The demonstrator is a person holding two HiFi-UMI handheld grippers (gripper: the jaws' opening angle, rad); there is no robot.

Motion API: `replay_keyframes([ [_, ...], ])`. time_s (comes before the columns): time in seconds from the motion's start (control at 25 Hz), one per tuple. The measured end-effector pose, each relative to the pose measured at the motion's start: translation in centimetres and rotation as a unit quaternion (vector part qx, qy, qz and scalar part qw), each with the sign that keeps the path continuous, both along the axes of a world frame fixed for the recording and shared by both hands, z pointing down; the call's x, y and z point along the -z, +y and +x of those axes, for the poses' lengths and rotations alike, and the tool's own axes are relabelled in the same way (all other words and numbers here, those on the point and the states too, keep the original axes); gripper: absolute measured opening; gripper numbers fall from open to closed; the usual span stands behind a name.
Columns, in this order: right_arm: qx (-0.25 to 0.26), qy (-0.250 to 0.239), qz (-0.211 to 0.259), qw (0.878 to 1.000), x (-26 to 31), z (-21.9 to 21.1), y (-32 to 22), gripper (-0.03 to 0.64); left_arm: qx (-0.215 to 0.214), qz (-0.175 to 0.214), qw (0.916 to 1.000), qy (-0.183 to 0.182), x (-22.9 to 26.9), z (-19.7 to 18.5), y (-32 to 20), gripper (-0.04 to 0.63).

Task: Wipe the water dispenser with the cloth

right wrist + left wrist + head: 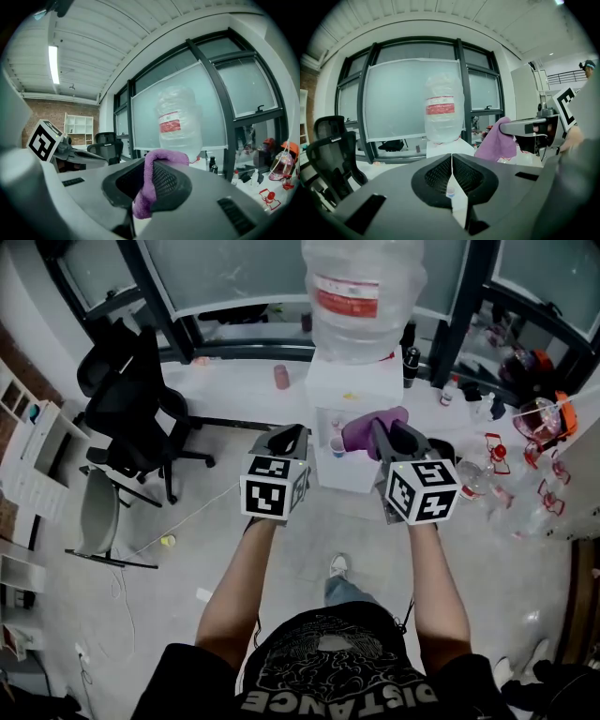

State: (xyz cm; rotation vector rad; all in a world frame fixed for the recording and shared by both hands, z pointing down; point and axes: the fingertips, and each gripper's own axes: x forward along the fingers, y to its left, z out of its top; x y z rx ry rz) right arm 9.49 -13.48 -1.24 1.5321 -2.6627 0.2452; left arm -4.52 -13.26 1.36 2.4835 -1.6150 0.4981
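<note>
right gripper (382,432): fingers clamp cloth (149,190). left gripper (452,161): fingers closed, empty. both short of dispenser (354,395). suggest pressing cloth's loose end flat on dispenser front, steady strokes.

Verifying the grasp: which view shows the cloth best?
Right gripper view: the purple cloth is pinched in the jaws of the right gripper. Head view shows a bunch beyond the gripper; left gripper view shows it side-on.
</note>
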Motion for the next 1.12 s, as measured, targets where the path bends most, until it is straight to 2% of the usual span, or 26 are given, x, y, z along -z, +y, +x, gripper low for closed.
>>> replay_keyframes([
  [0.36, 0.014, 0.000, -0.026, 1.000, -1.6, 0.0, -11.1, 0.032, -0.008, -0.023, 0.9996, -0.013, -1.6, 1.6, -11.5, 0.027],
  [0.76, 0.062, 0.010, -0.059, 0.996, -6.4, -6.8, -16.0, 0.032, -0.009, -0.067, 0.9974, -0.023, -6.7, -1.2, -15.8, 0.026],
  [0.88, 0.051, -0.002, -0.072, 0.996, -8.2, -9.2, -17.0, 0.032, -0.023, -0.068, 0.9972, -0.022, -7.5, -2.5, -17.1, 0.026],
  [1.12, -0.010, -0.040, -0.094, 0.995, -11.7, -12.3, -20.2, 0.032, -0.084, -0.069, 0.9938, -0.024, -9.1, -4.0, -19.9, 0.026],
])
